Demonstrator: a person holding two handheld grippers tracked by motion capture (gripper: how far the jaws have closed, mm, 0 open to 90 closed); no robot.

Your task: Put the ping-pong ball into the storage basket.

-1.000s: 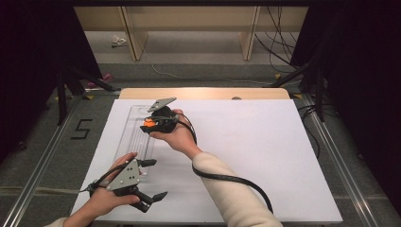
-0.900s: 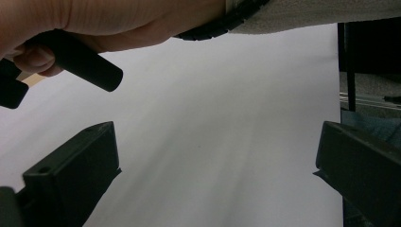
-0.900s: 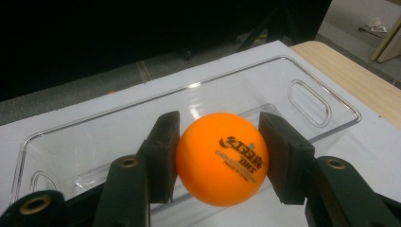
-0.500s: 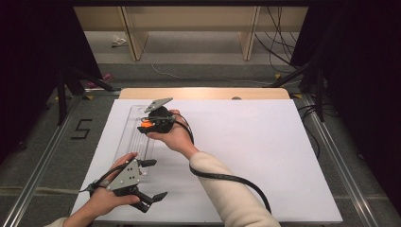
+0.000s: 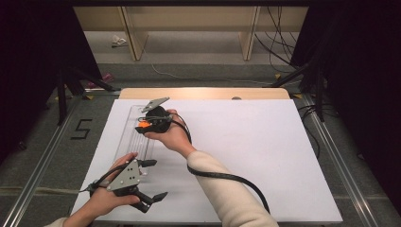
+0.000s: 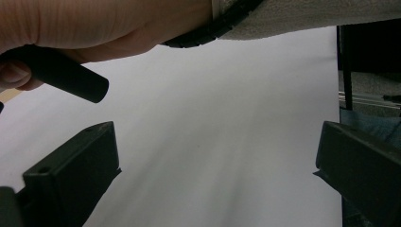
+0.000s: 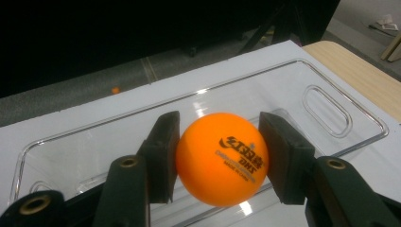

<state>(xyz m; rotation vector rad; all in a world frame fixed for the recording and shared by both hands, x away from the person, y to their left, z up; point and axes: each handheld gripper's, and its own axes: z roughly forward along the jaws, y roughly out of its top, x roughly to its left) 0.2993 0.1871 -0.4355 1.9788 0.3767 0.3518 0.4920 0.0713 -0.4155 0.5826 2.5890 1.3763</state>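
You hold one orange ball clamped between the pads of your right gripper, over the one clear tray on the white table; I judge you are carrying it to put it in the tray. The next move needs a gentle lowering before you release, because such a ball will probably roll or bounce. Your left gripper rests near the tray's close end, jaws wide apart and empty.

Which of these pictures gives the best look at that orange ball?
The right gripper view: the ball sits close up between the two jaws above a clear tray, with its black print readable. In the high view it is a small orange spot by the right hand.
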